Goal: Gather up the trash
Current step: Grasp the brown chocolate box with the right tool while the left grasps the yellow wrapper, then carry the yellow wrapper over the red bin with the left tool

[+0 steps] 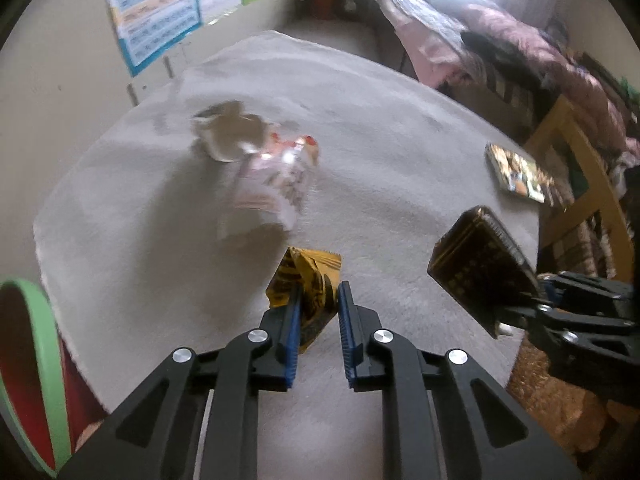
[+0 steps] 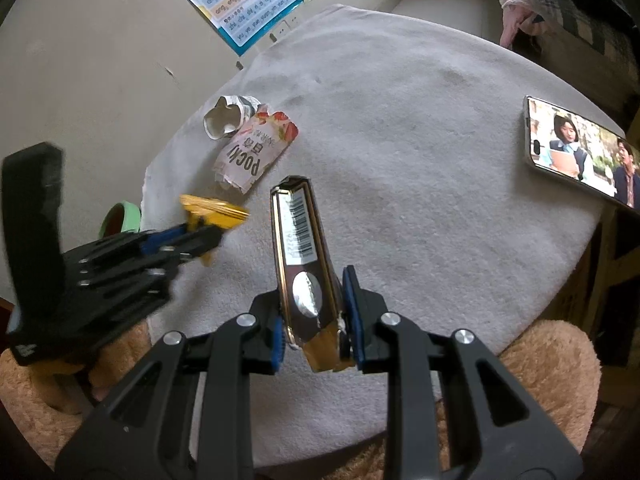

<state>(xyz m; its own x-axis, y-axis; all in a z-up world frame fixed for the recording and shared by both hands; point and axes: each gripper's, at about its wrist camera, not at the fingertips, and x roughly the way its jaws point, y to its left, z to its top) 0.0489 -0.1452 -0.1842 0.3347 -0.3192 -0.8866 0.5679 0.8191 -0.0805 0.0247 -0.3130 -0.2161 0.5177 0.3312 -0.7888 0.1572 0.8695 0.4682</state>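
Note:
On the white cloth-covered table [image 2: 420,128] my left gripper [image 1: 320,294] is shut on a yellow snack wrapper [image 1: 310,276], whose crumpled end sticks out past the blue pads. The right wrist view shows that wrapper [image 2: 214,210] in the left gripper [image 2: 214,238] at the table's left edge. My right gripper [image 2: 314,308] is shut on a dark brown and gold box [image 2: 300,240] with a barcode, tilted upward; this box [image 1: 476,264] hangs at the right of the left wrist view. A torn Pocky wrapper [image 2: 256,152] and crumpled white paper [image 2: 226,116] lie beyond.
A phone [image 2: 580,152] with its screen lit lies at the table's right edge. A green-rimmed bin [image 1: 36,360] stands low at the left. A tan fluffy cushion [image 2: 540,368] sits under the near edge. The wall with posters [image 2: 244,4] is behind.

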